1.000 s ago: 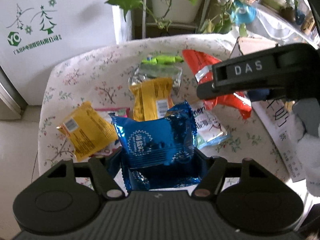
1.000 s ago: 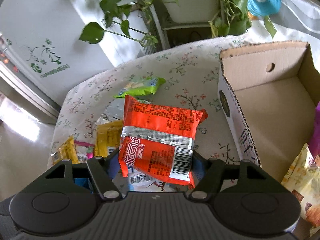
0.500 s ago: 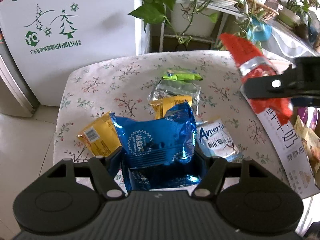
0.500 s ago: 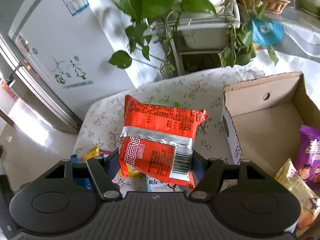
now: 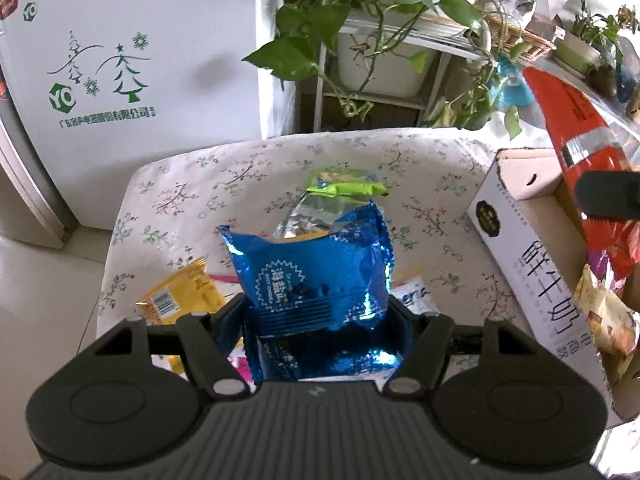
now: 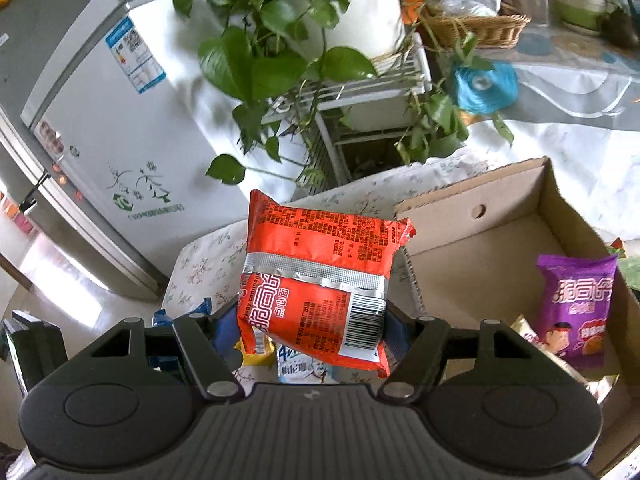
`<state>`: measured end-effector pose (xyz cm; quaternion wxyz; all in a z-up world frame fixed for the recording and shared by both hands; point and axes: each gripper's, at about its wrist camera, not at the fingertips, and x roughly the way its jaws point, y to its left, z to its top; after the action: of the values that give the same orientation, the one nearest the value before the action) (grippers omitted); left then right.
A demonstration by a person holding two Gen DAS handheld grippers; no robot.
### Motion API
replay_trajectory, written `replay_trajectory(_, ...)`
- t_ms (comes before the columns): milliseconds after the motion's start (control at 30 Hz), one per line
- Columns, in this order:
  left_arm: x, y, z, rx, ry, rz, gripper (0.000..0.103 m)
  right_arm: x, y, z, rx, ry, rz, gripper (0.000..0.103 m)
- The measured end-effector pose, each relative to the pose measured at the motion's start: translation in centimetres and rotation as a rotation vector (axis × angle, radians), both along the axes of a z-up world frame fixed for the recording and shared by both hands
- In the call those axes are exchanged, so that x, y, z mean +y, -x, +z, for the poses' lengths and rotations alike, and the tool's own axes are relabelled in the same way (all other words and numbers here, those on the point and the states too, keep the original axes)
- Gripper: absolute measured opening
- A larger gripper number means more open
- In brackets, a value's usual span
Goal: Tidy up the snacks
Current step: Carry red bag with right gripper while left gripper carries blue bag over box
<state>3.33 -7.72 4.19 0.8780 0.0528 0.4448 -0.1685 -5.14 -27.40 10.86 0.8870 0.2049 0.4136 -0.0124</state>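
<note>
Lifted higher, the red packet point(image 6: 316, 288) is being carried by the right tongs point(image 6: 312, 320) toward the cardboard box point(image 6: 480, 256) (left tongs point(image 5: 320, 316) clenching the blue packet point(image 5: 316, 272)); slippery foil is risking a drop.

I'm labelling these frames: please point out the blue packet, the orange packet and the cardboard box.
blue packet point(image 5: 308, 272): left wrist view, printed front.
orange packet point(image 6: 320, 280): right wrist view, silver band across its middle.
cardboard box point(image 6: 480, 256): right wrist view, bare inside floor.

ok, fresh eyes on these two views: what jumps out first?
Each claw grips a bright packet: the left claw holds a shiny blue packet above the flowered tablecloth, and the right claw holds an orange-red packet up beside the open cardboard box. A purple packet already lies in that box.
</note>
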Motion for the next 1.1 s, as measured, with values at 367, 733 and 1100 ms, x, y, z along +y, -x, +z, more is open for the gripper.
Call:
replay_trajectory(367, -3.8, 1.3, 2.0, -0.112, 0.038, -0.066, 0.070, -4.2, 1.2, 1.3, -0.046, -0.022, -0.142, 0.076)
replay_trajectory(733, -9.2, 3.0, 4.0, -0.180, 0.130, -0.187, 0.070, -8.9, 2.7, 1.1, -0.046, -0.110, -0.370, 0.076)
replay_trajectory(1100, -13.4, 3.9, 2.8, -0.155, 0.161, -0.295, 0.070, -10.8, 3.4, 0.2, -0.013, -0.140, -0.491, 0.076)
